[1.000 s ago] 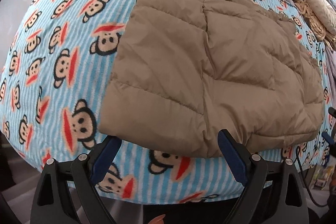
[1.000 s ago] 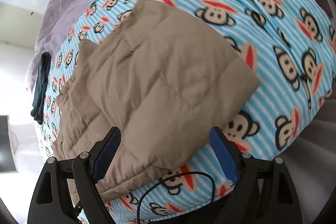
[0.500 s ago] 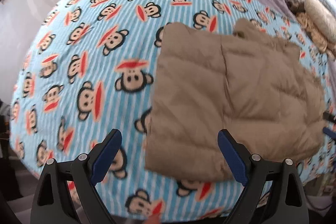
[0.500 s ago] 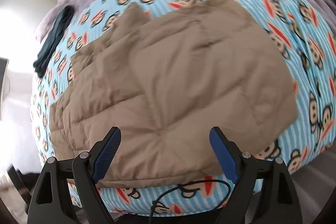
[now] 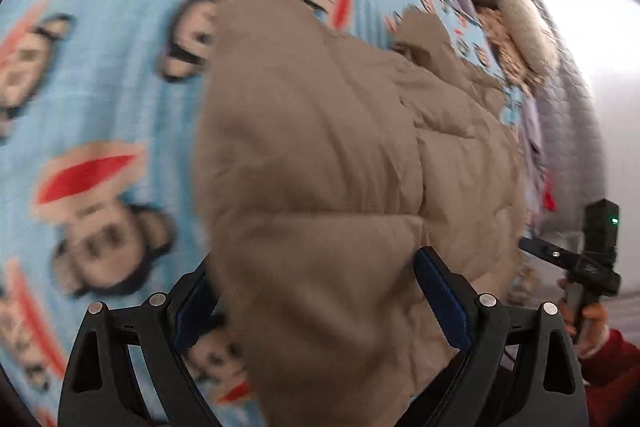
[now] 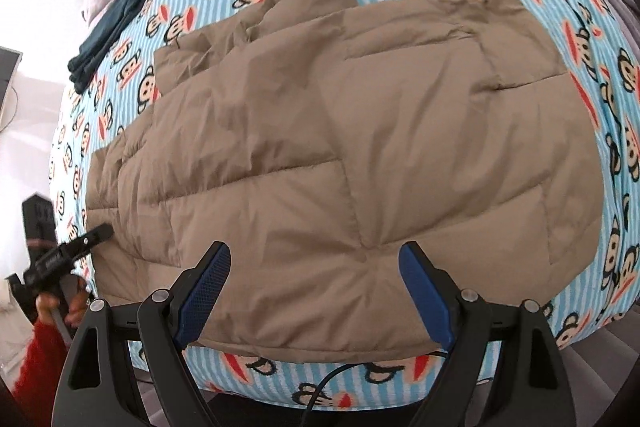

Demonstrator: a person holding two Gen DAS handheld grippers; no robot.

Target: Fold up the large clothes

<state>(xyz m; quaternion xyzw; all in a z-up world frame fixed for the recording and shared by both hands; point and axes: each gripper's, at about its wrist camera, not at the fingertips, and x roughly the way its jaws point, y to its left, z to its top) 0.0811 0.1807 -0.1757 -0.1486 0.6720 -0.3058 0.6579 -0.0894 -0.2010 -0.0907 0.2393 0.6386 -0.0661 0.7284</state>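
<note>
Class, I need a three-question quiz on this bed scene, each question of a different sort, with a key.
1. True or false: the right tongs stand open above the near edge of the tan quilted jacket.
2. Which item lies at the far left edge of the monkey-print blanket in the right wrist view?
A. a dark folded garment
B. a red towel
C. a white pillow
3. Fill in: in the left wrist view, the jacket's near corner lies between the open left tongs, at the bed's ____ edge.

Key: 1 true; 2 A; 3 near
</note>
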